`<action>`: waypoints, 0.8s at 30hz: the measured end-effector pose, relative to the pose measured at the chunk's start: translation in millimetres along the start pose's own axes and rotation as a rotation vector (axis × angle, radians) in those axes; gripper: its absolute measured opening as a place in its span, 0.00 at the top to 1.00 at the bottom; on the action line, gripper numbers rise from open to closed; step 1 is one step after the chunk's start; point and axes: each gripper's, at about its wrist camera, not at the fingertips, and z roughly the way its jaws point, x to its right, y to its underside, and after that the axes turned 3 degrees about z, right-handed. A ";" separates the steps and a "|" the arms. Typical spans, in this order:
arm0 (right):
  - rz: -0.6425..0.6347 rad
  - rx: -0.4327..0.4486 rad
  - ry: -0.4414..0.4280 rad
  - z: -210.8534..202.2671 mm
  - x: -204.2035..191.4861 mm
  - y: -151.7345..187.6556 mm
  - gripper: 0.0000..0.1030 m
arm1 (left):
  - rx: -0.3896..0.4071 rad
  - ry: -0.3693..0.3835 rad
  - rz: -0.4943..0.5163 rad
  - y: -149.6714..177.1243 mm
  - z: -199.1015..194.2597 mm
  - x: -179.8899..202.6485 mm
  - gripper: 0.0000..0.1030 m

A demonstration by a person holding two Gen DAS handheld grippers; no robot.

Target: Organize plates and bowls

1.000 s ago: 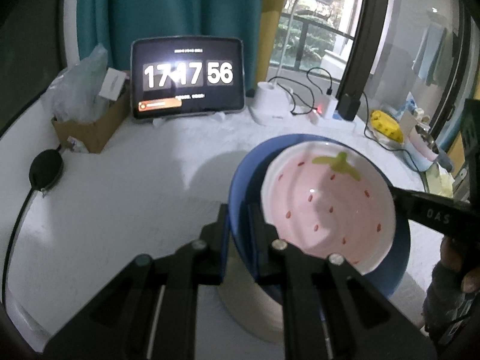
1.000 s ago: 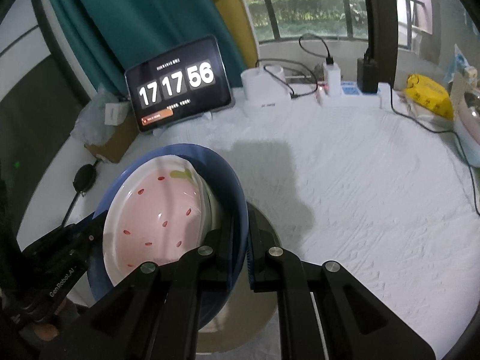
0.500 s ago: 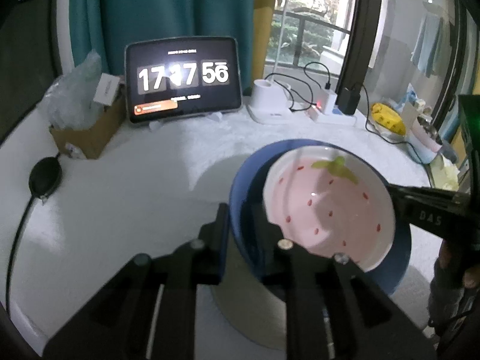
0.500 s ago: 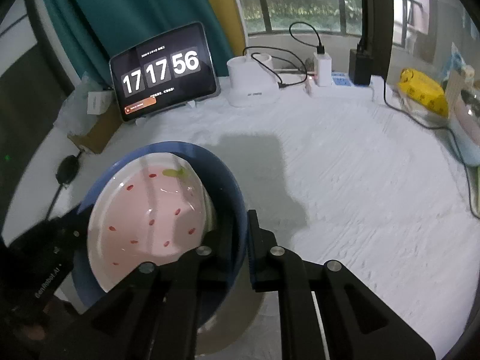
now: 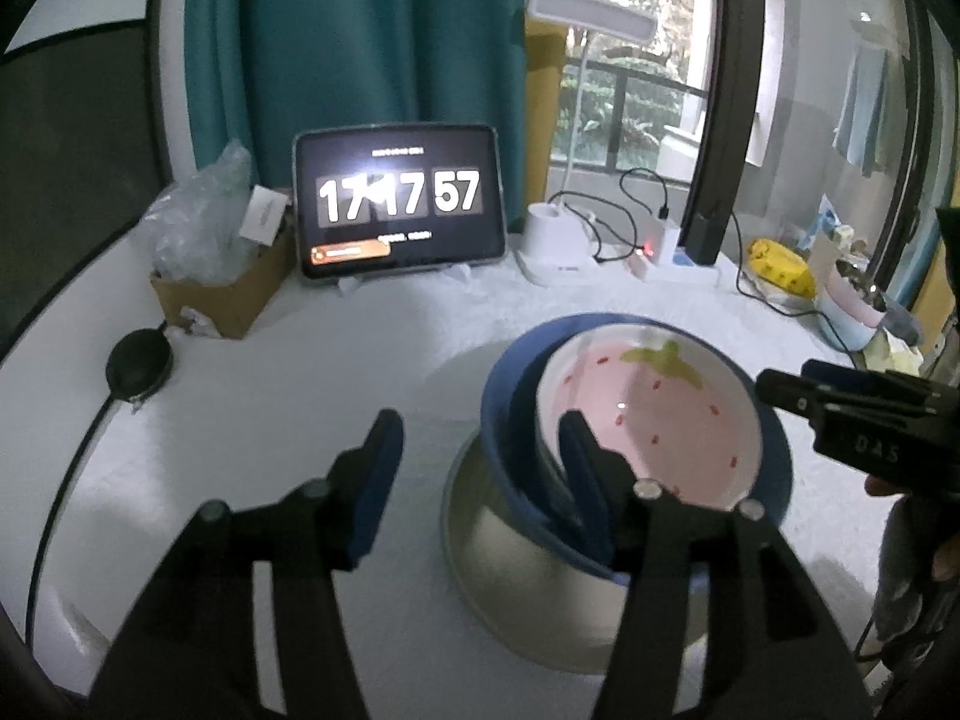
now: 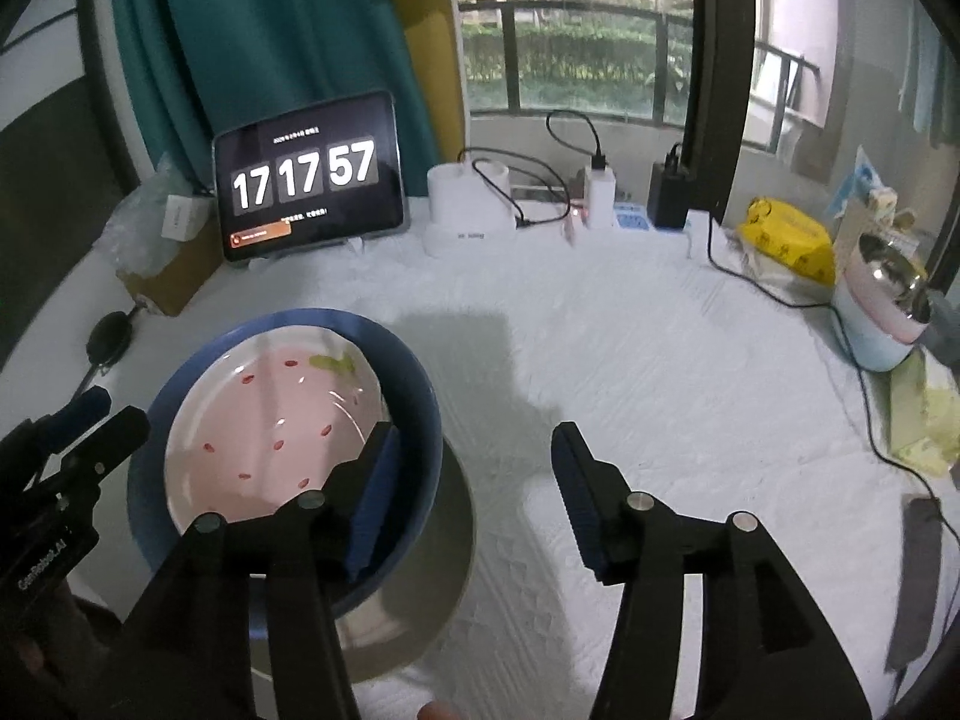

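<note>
On the white worktop (image 6: 630, 360), near its front edge: pink strawberry bowl (image 5: 648, 420) nested inside blue bowl (image 5: 774, 468), both tilted, sitting in a wide metal bowl (image 5: 480, 546) at the bottom of the stack.

Left gripper (image 5: 480, 462): jaws have just been opening, now about half wide. Blue bowl's near rim sits between them, one finger over the inside, the other outside with a clear gap; pads not pressing. Right gripper (image 6: 471, 477): same, jaws just opened, one finger inside the blue bowl's rim on the far side of the stack, the other over bare cloth. Neither holds anything.

Open room: bare worktop left of the stack in the left wrist view, and a broad clear stretch to the right of it in the right wrist view.

Around the edges: tablet clock (image 5: 399, 201) at the back, cardboard box (image 5: 222, 300) with a plastic bag (image 5: 198, 222) beside it, black round puck (image 5: 139, 363) on a cable near the left edge. Back centre: white lamp base (image 6: 468, 210), chargers and looping cables (image 6: 540, 180). Right edge: yellow bag (image 6: 792, 240), pink-and-white cup (image 6: 882, 306), a cable trailing forward along that side.
</note>
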 end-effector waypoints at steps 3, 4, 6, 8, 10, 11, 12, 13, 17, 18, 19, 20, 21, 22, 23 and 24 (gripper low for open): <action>0.004 0.012 -0.008 -11.0 0.2 2.9 0.46 | 0.021 0.000 0.008 0.7 -11.4 3.6 0.40; 0.003 0.020 -0.007 -16.0 0.4 4.5 0.46 | 0.029 0.001 0.011 1.5 -15.7 5.3 0.37; 0.000 0.031 -0.004 -23.4 0.9 6.8 0.46 | 0.046 0.005 0.016 2.6 -25.0 9.6 0.31; -0.001 0.042 0.001 -31.9 2.0 9.6 0.46 | 0.065 0.006 0.021 3.7 -33.5 13.8 0.26; -0.002 0.058 0.012 -40.2 3.6 13.4 0.45 | 0.078 0.005 0.030 4.8 -40.8 18.4 0.20; -0.003 0.068 0.019 -45.2 4.5 15.6 0.45 | 0.084 0.007 0.034 5.4 -43.8 19.8 0.15; -0.005 0.077 0.026 -49.7 5.3 17.4 0.45 | 0.094 0.008 0.037 5.9 -47.8 21.5 0.13; -0.010 0.087 0.037 -54.4 6.1 19.4 0.45 | 0.109 0.008 0.044 6.9 -53.0 24.5 0.11; -0.026 0.105 0.052 -68.0 7.8 26.6 0.45 | 0.140 0.027 0.058 10.2 -65.6 32.2 0.10; -0.028 0.112 0.058 -71.3 7.9 28.6 0.45 | 0.142 0.031 0.058 11.3 -68.2 34.0 0.10; -0.032 0.120 0.063 -75.0 8.6 30.9 0.45 | 0.149 0.035 0.054 13.0 -71.5 35.3 0.10; -0.038 0.131 0.068 -78.9 8.8 33.5 0.44 | 0.156 0.039 0.050 14.5 -75.0 36.3 0.10; -0.042 0.141 0.070 -82.3 9.5 35.7 0.44 | 0.164 0.042 0.047 15.7 -78.3 37.2 0.10; -0.044 0.147 0.073 -84.0 10.2 37.0 0.44 | 0.173 0.048 0.046 17.0 -81.8 38.0 0.10; -0.048 0.154 0.081 -86.7 10.9 39.4 0.44 | 0.180 0.055 0.045 18.2 -85.0 38.1 0.10; -0.049 0.161 0.085 -89.4 11.7 41.5 0.43 | 0.186 0.061 0.046 19.4 -87.8 38.4 0.10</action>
